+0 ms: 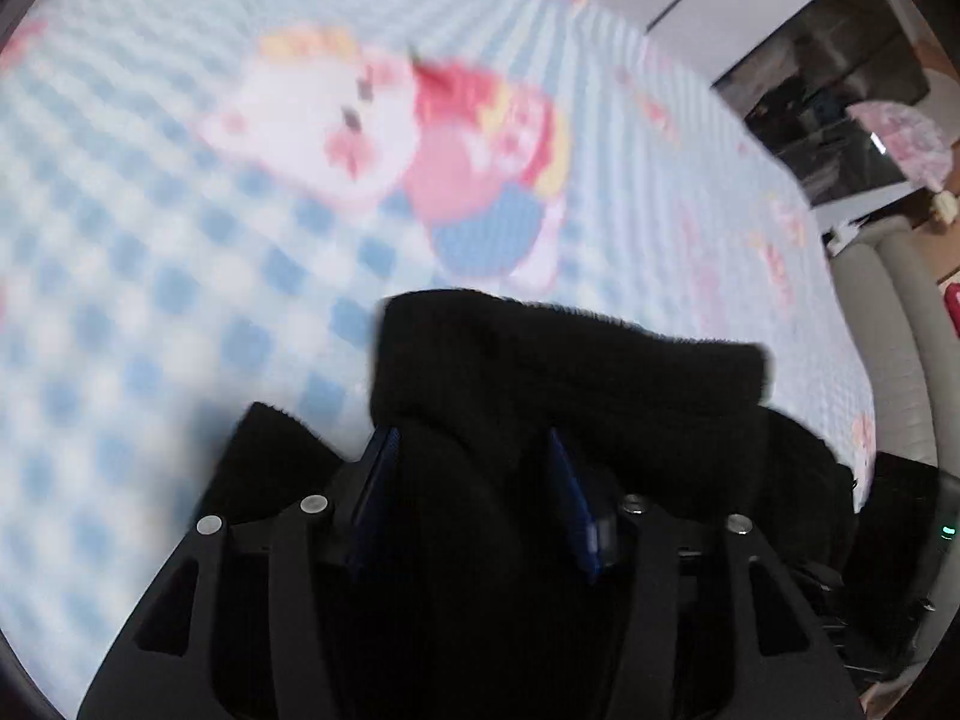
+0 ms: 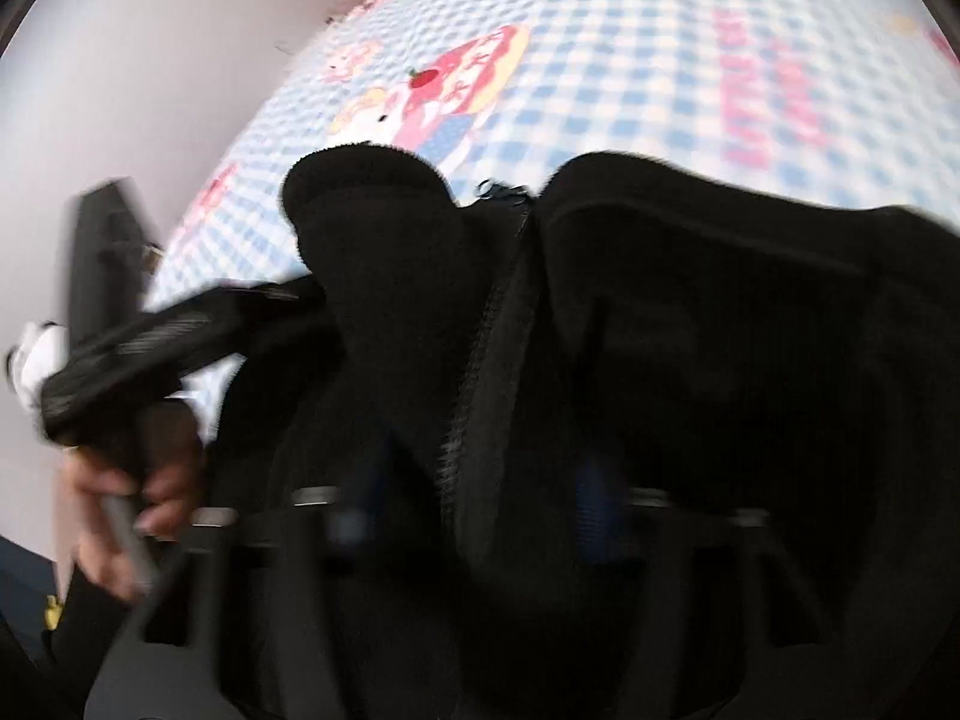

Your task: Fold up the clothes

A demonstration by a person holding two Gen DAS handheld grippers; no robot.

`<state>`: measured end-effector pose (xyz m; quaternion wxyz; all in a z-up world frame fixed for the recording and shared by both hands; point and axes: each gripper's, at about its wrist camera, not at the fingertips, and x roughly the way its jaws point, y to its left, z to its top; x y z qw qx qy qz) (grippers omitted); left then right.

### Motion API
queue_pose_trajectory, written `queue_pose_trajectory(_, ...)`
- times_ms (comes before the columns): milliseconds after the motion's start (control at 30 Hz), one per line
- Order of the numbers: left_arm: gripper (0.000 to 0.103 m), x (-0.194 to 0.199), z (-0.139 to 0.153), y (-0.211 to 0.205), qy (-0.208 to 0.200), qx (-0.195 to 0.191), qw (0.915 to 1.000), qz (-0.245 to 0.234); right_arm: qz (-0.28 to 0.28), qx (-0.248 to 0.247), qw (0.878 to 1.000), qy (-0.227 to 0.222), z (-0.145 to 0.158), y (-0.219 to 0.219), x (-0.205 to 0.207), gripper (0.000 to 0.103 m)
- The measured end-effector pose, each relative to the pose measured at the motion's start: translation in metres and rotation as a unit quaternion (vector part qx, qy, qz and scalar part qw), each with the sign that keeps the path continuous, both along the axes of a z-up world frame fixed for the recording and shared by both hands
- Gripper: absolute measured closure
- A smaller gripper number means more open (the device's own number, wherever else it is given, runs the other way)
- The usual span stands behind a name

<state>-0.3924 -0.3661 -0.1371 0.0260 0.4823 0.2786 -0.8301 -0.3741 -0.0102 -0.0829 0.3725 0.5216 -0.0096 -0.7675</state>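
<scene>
We have the black fleece garment (image 1: 540,372) pinched in both the left hand-held gripper (image 1: 474,480) and the right hand-held gripper (image 2: 480,480), lifted over the checked bed (image 1: 150,240). We judge it best to keep both pinches firm and level, lowering the cloth flat.

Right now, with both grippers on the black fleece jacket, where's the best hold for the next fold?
Judging loosely: grip the black fleece jacket at the thick rolled edges beside the zipper, coming from the near side. Both the left gripper and right gripper seem clamped there already.
</scene>
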Motion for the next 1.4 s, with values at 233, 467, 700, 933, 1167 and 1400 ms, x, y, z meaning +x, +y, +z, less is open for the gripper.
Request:
queue_pose_trajectory(233,0.082,0.005,0.076,0.031,0.133,-0.082,0.9846,-0.080,-0.071,-0.045,0.996,0.025,-0.003,0.028,0.001,0.084)
queue_pose_trajectory(467,0.055,-0.027,-0.004,-0.006,-0.023,-0.032,0.9970,-0.066,-0.142,-0.035,0.987,-0.073,-0.049,0.068,-0.024,0.071)
queue_pose_trajectory(700,0.058,0.003,0.054,0.030,0.050,-0.067,0.9925,-0.090,-0.085,-0.061,0.994,0.023,0.030,0.086,0.005,0.053)
queue_pose_trajectory(933,0.058,0.006,0.090,0.173,0.069,0.022,0.9630,-0.260,-0.166,0.016,0.982,0.084,0.050,0.186,0.045,0.042)
queue_pose_trajectory(1167,0.039,-0.011,0.046,0.282,0.004,0.051,0.9573,-0.284,-0.180,0.042,0.983,0.007,-0.006,0.206,0.037,0.042)
queue_pose_trajectory(1400,0.095,-0.005,0.038,0.257,0.000,0.019,0.9696,-0.244,-0.181,0.077,0.980,0.034,-0.002,0.217,0.033,0.042)
